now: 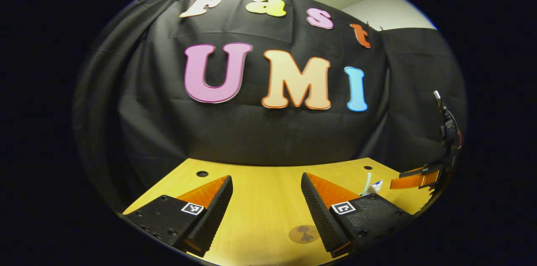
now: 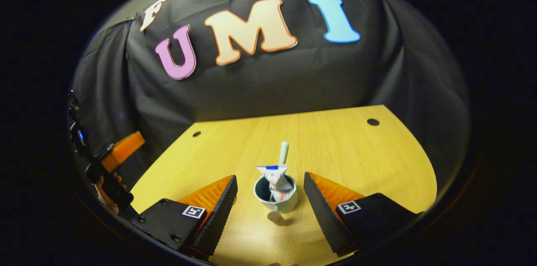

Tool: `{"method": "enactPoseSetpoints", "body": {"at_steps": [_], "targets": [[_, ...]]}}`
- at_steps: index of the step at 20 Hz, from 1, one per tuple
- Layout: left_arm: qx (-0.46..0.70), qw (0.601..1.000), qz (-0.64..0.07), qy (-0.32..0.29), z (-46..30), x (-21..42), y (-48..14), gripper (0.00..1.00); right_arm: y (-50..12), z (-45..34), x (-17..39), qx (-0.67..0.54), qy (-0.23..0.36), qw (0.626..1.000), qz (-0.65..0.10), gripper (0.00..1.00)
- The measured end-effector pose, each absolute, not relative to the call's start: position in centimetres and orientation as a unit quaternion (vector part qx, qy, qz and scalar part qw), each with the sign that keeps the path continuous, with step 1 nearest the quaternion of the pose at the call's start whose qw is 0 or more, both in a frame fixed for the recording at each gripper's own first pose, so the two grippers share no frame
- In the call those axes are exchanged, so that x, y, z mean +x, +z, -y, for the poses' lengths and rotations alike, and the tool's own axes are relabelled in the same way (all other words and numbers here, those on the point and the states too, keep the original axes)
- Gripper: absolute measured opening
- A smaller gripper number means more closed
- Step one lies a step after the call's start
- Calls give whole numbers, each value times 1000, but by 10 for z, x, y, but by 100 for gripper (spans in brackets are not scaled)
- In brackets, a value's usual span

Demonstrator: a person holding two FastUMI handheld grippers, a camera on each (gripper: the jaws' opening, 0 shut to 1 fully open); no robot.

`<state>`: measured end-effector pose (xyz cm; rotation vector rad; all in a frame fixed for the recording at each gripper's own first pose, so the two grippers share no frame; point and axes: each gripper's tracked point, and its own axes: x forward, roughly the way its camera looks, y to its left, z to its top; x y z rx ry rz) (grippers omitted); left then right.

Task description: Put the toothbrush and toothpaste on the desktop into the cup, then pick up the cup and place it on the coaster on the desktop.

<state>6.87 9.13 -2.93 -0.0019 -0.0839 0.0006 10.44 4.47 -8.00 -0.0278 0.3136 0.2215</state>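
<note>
The left gripper (image 1: 266,184) hangs wide open over the desktop (image 1: 264,203) at bottom centre of the left gripper view, the coaster (image 1: 303,233) between its fingers. In the right gripper view, the right gripper (image 2: 270,182) is wide open around the cup (image 2: 275,199), untouched, bottom centre, holding the toothpaste (image 2: 275,177) and toothbrush (image 2: 284,152).

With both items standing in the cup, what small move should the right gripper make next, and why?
Probably ease the right gripper forward and close on the cup. The toothpaste and toothbrush already stand in it, and the cup sits between the open fingers, ungripped, still to be carried to the coaster.
</note>
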Motion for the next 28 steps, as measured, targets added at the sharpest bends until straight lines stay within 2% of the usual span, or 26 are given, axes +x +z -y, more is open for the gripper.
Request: {"method": "enactPoseSetpoints", "body": {"at_steps": [3,4,5,12,13,15,16,17,18,19,20,21,25,28], "targets": [[-14,998,38,40,-117,53,-35,94,-109,-44,110,-32,101,969,-222,98],[-16,998,34,53,-125,48,-41,94,-121,-41,110,-34,95,964,-245,93],[-18,997,28,63,-132,44,-46,94,-132,-40,109,-34,91,958,-269,98],[-66,991,-9,119,-171,27,-79,94,-185,-40,117,-58,75,919,-383,98],[-63,990,-15,127,-176,26,-82,94,-189,-39,118,-60,74,913,-396,93],[-43,989,-24,137,-183,25,-87,94,-200,-37,120,-60,65,903,-421,97],[-33,989,-29,138,-183,25,-90,94,-203,-36,121,-58,62,898,-433,85],[-25,990,-36,136,-183,25,-91,94,-206,-35,124,-58,58,894,-440,83],[-20,990,-41,134,-181,25,-93,94,-207,-32,126,-61,54,891,-447,95],[-18,990,-45,132,-181,24,-95,94,-208,-31,128,-64,51,888,-453,85],[-20,990,-49,128,-178,23,-97,94,-207,-29,130,-67,47,884,-460,81],[-23,990,-54,125,-175,23,-100,94,-208,-27,132,-72,43,881,-465,73],[-21,989,-75,127,-169,20,-112,94,-211,-30,135,-71,43,870,-486,68],[-21,987,-84,135,-174,15,-117,94,-216,-32,134,-65,41,861,-504,53]]}}
